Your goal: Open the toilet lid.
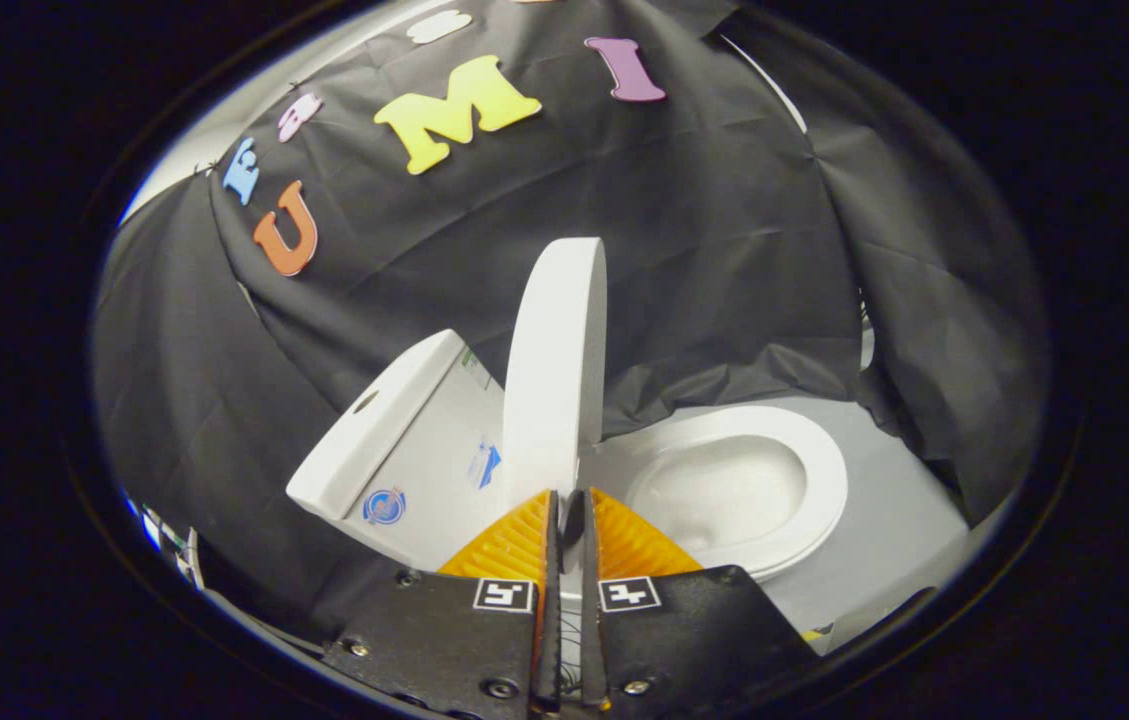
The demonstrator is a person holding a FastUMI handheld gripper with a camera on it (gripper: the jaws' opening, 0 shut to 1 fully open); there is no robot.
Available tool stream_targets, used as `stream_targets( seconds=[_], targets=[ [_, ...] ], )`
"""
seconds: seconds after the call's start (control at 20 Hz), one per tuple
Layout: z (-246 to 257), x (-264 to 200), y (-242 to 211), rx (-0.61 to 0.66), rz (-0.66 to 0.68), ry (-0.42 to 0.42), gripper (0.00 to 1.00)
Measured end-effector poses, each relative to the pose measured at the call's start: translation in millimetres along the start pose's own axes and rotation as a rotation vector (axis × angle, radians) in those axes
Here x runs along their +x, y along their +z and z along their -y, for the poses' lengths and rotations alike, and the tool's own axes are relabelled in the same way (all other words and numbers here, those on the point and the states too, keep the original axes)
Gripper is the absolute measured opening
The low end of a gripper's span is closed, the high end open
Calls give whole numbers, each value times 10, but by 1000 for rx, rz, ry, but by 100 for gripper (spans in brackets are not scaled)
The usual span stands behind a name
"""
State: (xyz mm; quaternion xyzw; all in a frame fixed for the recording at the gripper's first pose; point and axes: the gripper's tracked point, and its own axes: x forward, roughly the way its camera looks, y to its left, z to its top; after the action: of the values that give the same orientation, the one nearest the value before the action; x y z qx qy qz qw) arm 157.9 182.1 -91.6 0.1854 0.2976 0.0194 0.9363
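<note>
A white toilet stands side-on just ahead of me. Its lid point(554, 380) is raised and stands nearly upright, close to the tank point(429, 470). To the right of the lid lie the seat ring point(817, 470) and the bowl point(724, 490), both uncovered. My gripper point(571, 495) points at the foot of the lid. Its two fingers are drawn together with only a thin slit between them, and I see nothing held in that slit. The lid's lower end drops out of sight behind the fingertips.
The tank's flat cover point(374, 420) with a flush button slopes away on the left. Black cloth point(724, 250) hangs close behind and beside the toilet. Pale floor point(909, 520) runs along the far side of the bowl.
</note>
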Motion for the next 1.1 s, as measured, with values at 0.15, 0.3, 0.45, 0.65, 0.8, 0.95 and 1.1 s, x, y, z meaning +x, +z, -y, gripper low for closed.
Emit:
stream_targets(
  seconds=[0.15,0.3,0.45,0.65,0.8,0.95,1.1],
  targets=[
    [-119,6,-8,-28,0,-2,11],
    [-245,7,-12,-50,-2,-2,11],
    [-368,39,-18,-91,2,-11,11],
    [-514,69,-28,-118,0,-12,11],
    [-609,84,-37,-147,-4,-11,11],
    [-718,98,-69,-173,-5,-12,11],
    [-863,130,-95,-203,-7,-1,11]
  ],
)
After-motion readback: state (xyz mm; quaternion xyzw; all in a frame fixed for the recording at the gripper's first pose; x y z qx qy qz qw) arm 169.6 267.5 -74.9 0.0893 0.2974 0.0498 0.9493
